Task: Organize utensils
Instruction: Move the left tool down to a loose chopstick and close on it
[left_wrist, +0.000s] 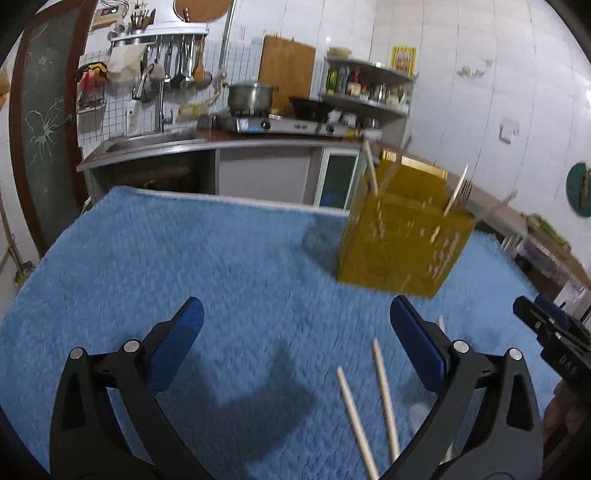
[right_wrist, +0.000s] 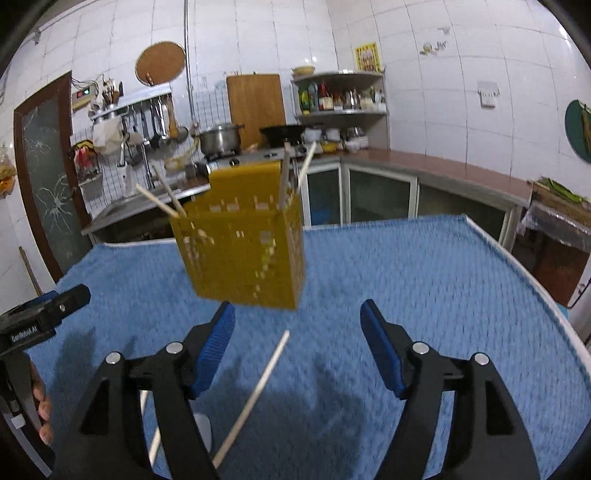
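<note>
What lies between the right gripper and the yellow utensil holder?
In the right wrist view, one loose chopstick lies on the blue towel between the open right gripper and the yellow holder; otherwise only bare towel.

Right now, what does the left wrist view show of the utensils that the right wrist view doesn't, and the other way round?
Only the left wrist view: a metal fork standing in the yellow perforated plastic holder, and two pale wooden chopsticks lying side by side on the blue towel.

Only the right wrist view: two chopsticks leaning out over the holder's left corner.

Both: the holder, loose chopsticks on the towel, both tools open and empty.
</note>
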